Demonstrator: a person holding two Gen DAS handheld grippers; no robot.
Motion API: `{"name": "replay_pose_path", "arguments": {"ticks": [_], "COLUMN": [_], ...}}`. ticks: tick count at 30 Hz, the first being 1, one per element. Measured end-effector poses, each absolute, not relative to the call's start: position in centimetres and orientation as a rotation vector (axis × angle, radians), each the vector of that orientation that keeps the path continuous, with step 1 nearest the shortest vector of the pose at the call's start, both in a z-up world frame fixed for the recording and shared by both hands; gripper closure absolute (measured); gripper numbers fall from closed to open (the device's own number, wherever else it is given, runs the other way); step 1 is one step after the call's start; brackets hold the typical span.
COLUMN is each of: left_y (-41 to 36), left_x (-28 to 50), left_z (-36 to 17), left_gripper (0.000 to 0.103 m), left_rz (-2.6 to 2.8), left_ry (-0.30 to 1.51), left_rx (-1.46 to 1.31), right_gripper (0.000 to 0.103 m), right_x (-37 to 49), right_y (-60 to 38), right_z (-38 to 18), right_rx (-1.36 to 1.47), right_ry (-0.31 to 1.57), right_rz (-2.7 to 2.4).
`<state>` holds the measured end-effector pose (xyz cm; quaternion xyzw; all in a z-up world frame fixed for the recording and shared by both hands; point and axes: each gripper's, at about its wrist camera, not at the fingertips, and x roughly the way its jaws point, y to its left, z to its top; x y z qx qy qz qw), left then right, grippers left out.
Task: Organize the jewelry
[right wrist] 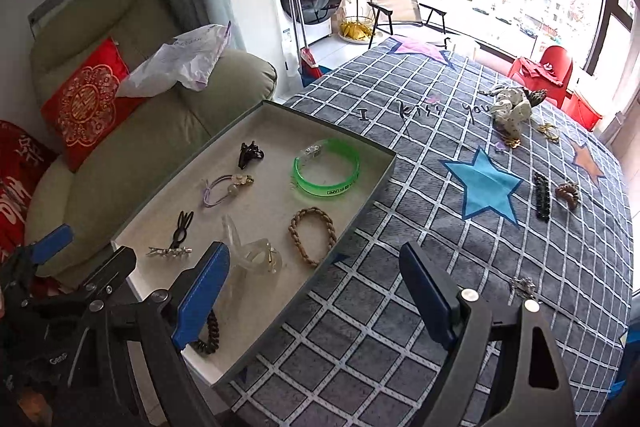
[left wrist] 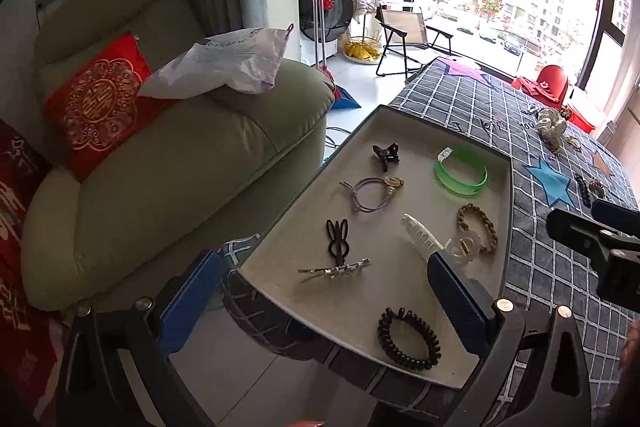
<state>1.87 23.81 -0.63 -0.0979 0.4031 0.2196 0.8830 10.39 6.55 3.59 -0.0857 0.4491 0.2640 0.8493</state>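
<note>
A grey tray (left wrist: 400,115) (right wrist: 260,107) lies on the checked tablecloth and holds several pieces: a green bangle (left wrist: 460,175) (right wrist: 326,167), a braided brown bracelet (left wrist: 478,227) (right wrist: 312,235), a clear claw clip (left wrist: 424,239) (right wrist: 252,255), a black spiral hair tie (left wrist: 408,339), a purple hair tie (left wrist: 372,193) (right wrist: 224,187), black clips and a silver barrette (left wrist: 336,269). My left gripper (left wrist: 324,307) is open and empty over the tray's near end. My right gripper (right wrist: 316,299) is open and empty over the tray's right edge.
Loose pieces lie on the cloth (right wrist: 400,147) at the right: a spotted scrunchie (right wrist: 510,107), a black clip (right wrist: 542,197), a brown hair tie (right wrist: 568,195), a small silver piece (right wrist: 522,285). A green sofa (left wrist: 160,167) stands left of the table.
</note>
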Motion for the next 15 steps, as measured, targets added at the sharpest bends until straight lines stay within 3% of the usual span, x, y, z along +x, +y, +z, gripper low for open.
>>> {"name": "replay_pose_path", "arguments": {"ticks": [15], "left_y": [23.0], "left_x": [0.9], "left_z": [0.0], "left_gripper": [0.0], "left_rz": [0.449], "left_ry": [0.833], "left_rx": [-0.189], "right_gripper": [0.014], "right_x": [8.8], "right_y": [6.3], "right_z": [4.8], "right_rx": [-0.184], "right_ry": [0.917], "right_rz": [0.551]}}
